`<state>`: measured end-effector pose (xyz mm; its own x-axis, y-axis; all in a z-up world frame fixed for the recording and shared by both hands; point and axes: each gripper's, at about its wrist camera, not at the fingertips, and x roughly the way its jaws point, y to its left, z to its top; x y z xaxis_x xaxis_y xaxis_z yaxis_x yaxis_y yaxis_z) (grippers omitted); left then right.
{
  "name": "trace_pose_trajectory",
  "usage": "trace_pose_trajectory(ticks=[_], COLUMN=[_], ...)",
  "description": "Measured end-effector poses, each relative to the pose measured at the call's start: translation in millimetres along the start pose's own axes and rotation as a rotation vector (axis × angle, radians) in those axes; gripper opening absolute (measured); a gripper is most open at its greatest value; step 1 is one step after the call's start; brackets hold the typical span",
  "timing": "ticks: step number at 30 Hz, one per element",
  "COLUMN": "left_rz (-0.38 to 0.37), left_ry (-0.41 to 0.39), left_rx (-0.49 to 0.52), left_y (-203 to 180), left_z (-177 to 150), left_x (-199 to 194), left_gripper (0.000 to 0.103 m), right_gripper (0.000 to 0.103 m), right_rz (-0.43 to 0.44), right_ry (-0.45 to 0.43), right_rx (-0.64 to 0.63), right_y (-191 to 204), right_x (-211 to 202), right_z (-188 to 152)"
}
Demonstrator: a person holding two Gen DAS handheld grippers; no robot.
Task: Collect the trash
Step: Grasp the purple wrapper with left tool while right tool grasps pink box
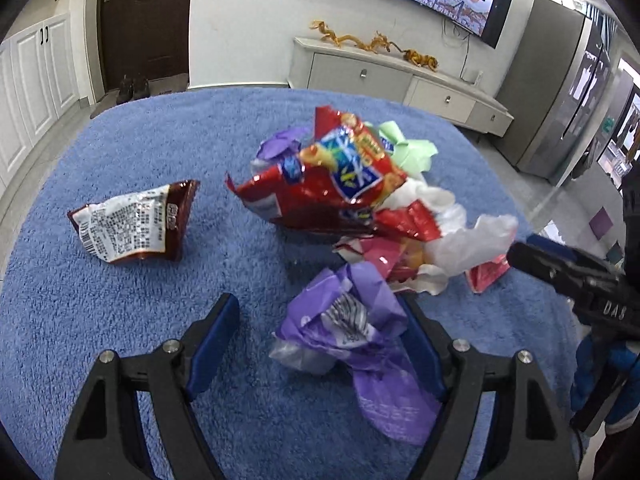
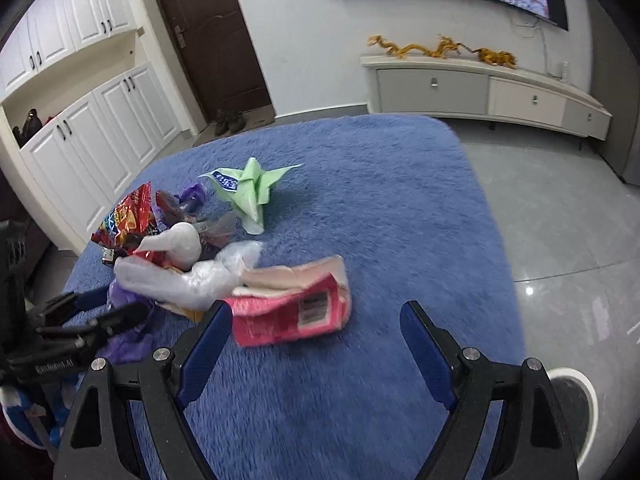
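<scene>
A heap of trash lies on a blue fuzzy cloth (image 1: 160, 320): a red snack bag (image 1: 332, 184), a green wrapper (image 1: 404, 148), white plastic (image 1: 468, 240) and a pink packet (image 1: 486, 276). A brown-and-white wrapper (image 1: 132, 224) sits apart to the left. My left gripper (image 1: 320, 316) is open, and a crumpled purple wrapper (image 1: 360, 336) lies between its fingers, against the right one. My right gripper (image 2: 316, 316) is open over the cloth. The pink packet (image 2: 292, 312) lies between its fingers, close to the left one. The green wrapper (image 2: 252, 188) stands farther back.
The cloth's right edge drops to a grey tiled floor (image 2: 560, 220). A white-rimmed round container (image 2: 572, 400) stands on the floor at the lower right. White cabinets (image 2: 100, 128), a dark door and a low TV cabinet (image 2: 480, 92) line the walls.
</scene>
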<state>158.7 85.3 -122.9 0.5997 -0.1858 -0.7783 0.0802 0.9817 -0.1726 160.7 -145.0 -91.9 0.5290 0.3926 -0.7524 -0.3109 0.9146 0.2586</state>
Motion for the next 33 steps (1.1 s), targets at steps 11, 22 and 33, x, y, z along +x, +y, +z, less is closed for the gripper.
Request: trace_pose_trajectory(ticks=[11, 22, 33], left_rz=[0.016, 0.008, -0.023], left_ry=[-0.008, -0.024, -0.156], left_rx=[0.021, 0.009, 0.075], left_y=[-7, -7, -38], left_z=[-11, -27, -37], left_x=[-1, -25, -103], left_gripper=[0.075, 0.044, 0.042], right_gripper=[0.085, 0.069, 0.069], right_rz=[0.03, -0.009, 0.05], right_ry=[0.016, -0.016, -0.183], right_rx=[-0.086, -0.137, -0.048], right_y=[18, 32, 35], right_x=[18, -3, -107], right_z=[-5, -15, -37])
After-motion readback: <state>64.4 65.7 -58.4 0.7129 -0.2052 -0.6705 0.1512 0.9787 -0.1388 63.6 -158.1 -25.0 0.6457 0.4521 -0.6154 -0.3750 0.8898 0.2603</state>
